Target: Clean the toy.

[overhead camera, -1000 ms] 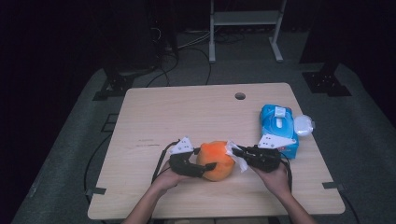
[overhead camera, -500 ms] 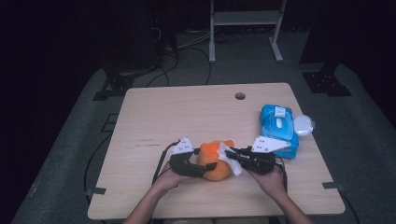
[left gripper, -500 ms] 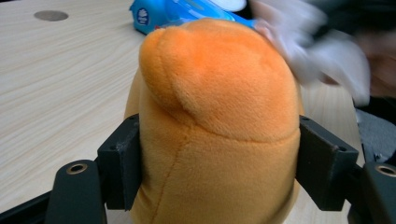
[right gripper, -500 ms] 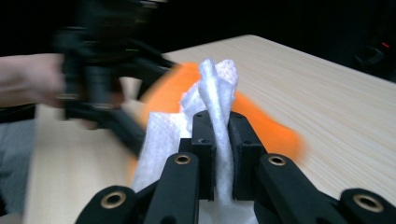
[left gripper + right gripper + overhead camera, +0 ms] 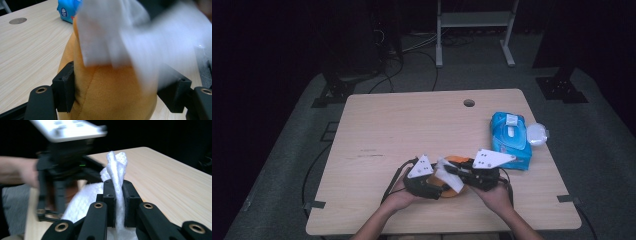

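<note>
An orange plush toy lies near the table's front edge, and my left gripper is shut on it. In the left gripper view the black pads squeeze the toy from both sides. My right gripper comes in from the right, shut on a folded white wipe that lies over the toy's top. The right gripper view shows the wipe pinched upright between the two pads, with the left gripper just beyond. The wipe is blurred in the left gripper view.
A blue pack of wipes lies at the table's right side, with a small clear lid beside it. The wooden table has a cable hole near its far edge. A metal stand is on the floor behind.
The right gripper has carried the wipe leftward over the top of the orange toy, which is now mostly covered. Both hands have shifted slightly; the left grip is unchanged.
</note>
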{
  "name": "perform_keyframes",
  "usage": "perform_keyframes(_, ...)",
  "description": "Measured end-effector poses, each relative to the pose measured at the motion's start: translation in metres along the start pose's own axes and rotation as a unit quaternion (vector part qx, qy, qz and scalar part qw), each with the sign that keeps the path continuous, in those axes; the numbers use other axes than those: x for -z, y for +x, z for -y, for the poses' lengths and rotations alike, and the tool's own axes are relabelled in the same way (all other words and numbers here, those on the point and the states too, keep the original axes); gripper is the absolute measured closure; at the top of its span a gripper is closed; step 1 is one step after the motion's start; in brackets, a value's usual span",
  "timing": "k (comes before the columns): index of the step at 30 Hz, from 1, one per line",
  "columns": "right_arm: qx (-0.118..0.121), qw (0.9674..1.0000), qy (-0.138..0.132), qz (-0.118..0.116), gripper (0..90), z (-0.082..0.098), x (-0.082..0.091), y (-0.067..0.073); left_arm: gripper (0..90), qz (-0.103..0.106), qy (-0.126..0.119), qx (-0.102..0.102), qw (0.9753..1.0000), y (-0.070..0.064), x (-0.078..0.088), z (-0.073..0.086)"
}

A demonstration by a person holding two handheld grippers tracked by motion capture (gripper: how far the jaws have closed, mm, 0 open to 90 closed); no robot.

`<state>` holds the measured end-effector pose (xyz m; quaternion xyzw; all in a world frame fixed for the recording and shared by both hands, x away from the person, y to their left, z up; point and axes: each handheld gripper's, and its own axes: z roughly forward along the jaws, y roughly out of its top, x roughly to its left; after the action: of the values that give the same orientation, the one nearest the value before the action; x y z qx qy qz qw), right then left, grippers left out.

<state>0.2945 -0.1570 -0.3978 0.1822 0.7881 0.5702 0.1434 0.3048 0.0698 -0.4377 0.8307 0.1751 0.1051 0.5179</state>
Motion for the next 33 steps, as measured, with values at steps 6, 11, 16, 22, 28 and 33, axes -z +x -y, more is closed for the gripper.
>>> perform_keyframes(6,-0.054,0.9972,0.013,0.049,81.8,0.012,0.019,-0.030,26.1,0.014,-0.002,-0.003,0.9999,0.003,0.005,0.003)
perform_keyframes(11,-0.067,0.9972,0.021,0.025,81.8,0.021,0.023,-0.032,10.0,0.030,0.003,0.011,0.9995,0.008,0.008,0.000)
perform_keyframes(16,-0.074,0.9971,0.017,0.008,81.9,0.017,0.021,-0.029,22.5,0.032,0.006,-0.005,0.9995,0.003,0.008,0.002)
perform_keyframes(22,-0.054,0.9983,-0.002,-0.022,81.7,0.001,0.016,-0.011,32.9,-0.018,-0.015,-0.072,0.9971,-0.012,0.009,-0.006)
perform_keyframes(28,-0.061,0.9978,-0.018,-0.020,81.6,-0.007,0.018,-0.015,34.0,-0.040,-0.020,-0.100,0.9940,-0.013,0.006,-0.003)
perform_keyframes(33,-0.096,0.9953,0.010,-0.005,81.5,0.014,0.016,-0.037,25.5,0.001,-0.007,-0.078,0.9969,-0.010,0.005,-0.001)
